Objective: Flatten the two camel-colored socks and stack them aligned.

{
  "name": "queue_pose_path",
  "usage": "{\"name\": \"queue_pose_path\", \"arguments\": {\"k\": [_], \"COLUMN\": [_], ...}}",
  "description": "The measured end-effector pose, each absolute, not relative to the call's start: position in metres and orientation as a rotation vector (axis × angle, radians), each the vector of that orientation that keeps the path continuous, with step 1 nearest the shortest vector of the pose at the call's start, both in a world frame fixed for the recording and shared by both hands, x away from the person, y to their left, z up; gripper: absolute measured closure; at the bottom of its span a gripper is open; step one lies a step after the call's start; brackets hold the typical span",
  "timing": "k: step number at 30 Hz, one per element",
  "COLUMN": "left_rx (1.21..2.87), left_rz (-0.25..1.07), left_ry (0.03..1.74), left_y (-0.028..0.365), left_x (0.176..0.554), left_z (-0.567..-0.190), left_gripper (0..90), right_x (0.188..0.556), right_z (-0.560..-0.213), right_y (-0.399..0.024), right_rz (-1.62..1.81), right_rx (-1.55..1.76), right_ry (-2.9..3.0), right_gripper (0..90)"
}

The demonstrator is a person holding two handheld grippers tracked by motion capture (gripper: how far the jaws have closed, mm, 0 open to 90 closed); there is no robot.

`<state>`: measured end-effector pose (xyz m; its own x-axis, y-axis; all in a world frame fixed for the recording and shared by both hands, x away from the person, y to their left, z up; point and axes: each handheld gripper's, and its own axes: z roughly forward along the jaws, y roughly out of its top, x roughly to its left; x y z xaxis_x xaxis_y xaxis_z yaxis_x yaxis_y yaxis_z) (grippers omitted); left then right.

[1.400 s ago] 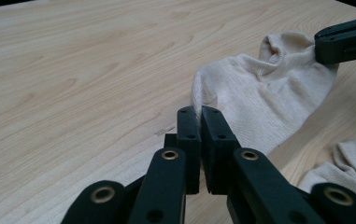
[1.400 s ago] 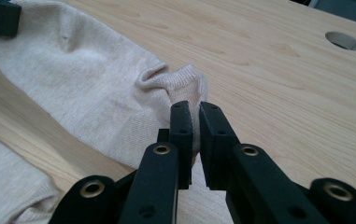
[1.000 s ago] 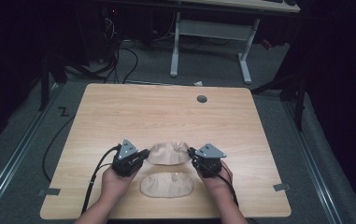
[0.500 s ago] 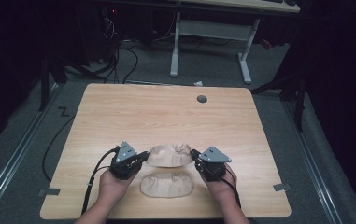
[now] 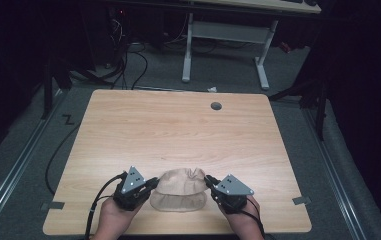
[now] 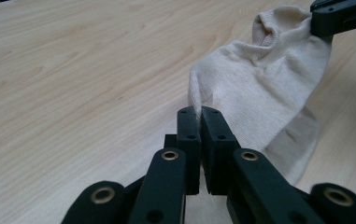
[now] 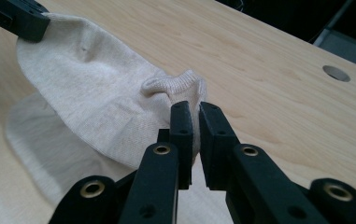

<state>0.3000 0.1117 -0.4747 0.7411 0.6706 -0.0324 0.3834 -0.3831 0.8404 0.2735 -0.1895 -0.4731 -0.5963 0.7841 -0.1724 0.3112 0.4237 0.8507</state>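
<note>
Now, from the high view, I hold the upper sock [image 5: 180, 181] stretched between my left gripper [image 5: 153, 183] and my right gripper [image 5: 209, 181], over the lower sock [image 5: 178, 202], which lies flat on the table [image 5: 178, 130] near its front edge.

From the left gripper view, my jaws are pressed together on the edge of the upper sock [image 6: 264, 79], and the cloth goes away from my fingertips [image 6: 188, 122] toward the other gripper [image 6: 344, 14] at the far end.

From the right gripper view, my jaws are clamped on the ribbed cuff [image 7: 175, 86] (it bunches up just behind my pads). I judge the sock is light, soft and limp, so it sags in the middle; the best hold is at the two ends, as I have it.
</note>
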Motion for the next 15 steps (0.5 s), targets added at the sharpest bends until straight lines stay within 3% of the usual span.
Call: {"name": "queue_pose_path", "arguments": {"k": [15], "left_rx": [2.095], "left_rz": [0.331], "left_ry": [0.805], "left_y": [0.117], "left_x": [0.284], "left_z": [-0.486], "left_gripper": [86.6], "right_x": [0.256], "right_z": [-0.492], "right_y": [-0.189], "right_rz": [1.06], "right_rx": [0.934], "right_ry": [2.233], "right_gripper": [84.2]}}
